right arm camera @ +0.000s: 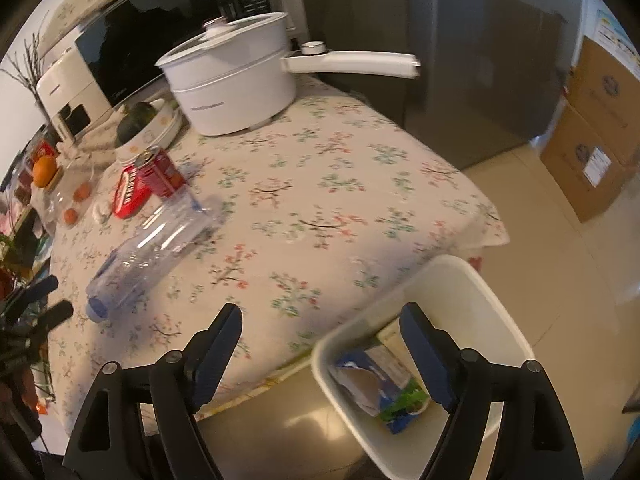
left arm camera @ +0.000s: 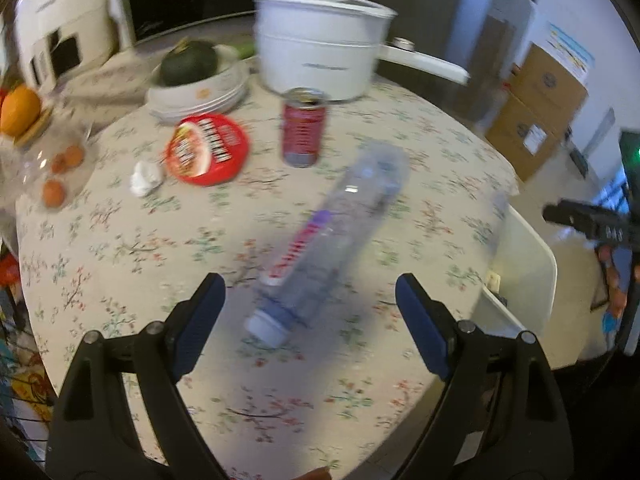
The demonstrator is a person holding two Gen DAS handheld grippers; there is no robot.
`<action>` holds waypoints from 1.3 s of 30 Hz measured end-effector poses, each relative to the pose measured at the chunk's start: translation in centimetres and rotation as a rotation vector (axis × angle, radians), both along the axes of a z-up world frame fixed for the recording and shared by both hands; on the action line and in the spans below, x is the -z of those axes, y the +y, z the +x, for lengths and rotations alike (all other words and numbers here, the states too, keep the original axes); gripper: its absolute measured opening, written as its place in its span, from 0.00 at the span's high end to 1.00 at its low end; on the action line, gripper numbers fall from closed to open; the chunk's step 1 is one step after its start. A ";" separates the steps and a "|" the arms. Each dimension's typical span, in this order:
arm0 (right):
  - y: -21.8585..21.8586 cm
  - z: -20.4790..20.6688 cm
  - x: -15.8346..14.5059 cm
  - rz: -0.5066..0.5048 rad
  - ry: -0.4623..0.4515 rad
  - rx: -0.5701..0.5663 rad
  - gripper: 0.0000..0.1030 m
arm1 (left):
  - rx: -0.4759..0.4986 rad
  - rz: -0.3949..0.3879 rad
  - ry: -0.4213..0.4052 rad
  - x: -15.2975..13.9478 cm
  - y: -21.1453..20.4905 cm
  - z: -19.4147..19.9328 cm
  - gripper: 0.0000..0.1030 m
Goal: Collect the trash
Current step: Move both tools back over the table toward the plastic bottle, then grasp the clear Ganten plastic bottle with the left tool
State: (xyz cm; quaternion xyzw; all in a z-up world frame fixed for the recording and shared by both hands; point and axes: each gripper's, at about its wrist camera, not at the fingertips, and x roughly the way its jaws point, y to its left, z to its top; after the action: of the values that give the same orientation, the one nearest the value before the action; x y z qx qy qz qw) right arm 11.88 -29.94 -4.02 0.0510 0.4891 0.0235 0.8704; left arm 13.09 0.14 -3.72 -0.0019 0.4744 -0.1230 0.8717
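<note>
A clear plastic bottle [left arm camera: 328,236] lies on its side on the floral tablecloth [left arm camera: 140,248], its white cap [left arm camera: 266,328] toward me. My left gripper [left arm camera: 310,280] is open, its blue pads wide apart on either side of the cap end and touching nothing. Behind the bottle stand an upright red can [left arm camera: 302,128], a red noodle lid [left arm camera: 208,148] and a crumpled white tissue [left arm camera: 146,178]. My right gripper [right arm camera: 320,312] is open and empty over the table's edge. Beside the table, a white bin [right arm camera: 472,280] holds a blue-and-white carton [right arm camera: 380,376]. The bottle [right arm camera: 160,240] is to its left.
A white pot [left arm camera: 320,56] with a long handle stands at the back of the table, beside stacked plates holding a dark green squash [left arm camera: 192,64]. An orange [left arm camera: 20,110] and small fruits sit at the left. Cardboard boxes [right arm camera: 592,132] and a dark fridge [right arm camera: 480,60] stand past the table.
</note>
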 end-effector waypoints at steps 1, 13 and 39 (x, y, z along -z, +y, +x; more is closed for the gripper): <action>0.5 0.2 0.0 0.003 -0.002 -0.008 0.20 | -0.013 -0.019 0.010 0.2 0.7 0.4 0.16; 2.4 1.4 0.5 -0.012 0.010 -0.051 0.19 | 0.115 -0.039 0.091 3.1 -2.2 3.5 0.16; 0.7 1.9 0.9 0.027 0.039 -0.003 0.19 | 0.171 0.055 0.233 5.8 -6.4 6.5 0.34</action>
State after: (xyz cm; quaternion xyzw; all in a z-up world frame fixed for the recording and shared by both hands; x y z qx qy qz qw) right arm 13.81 -29.28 -4.97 0.0624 0.5056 0.0306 0.8600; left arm 19.59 -6.27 -9.51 0.0482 0.5740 -0.1827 0.7967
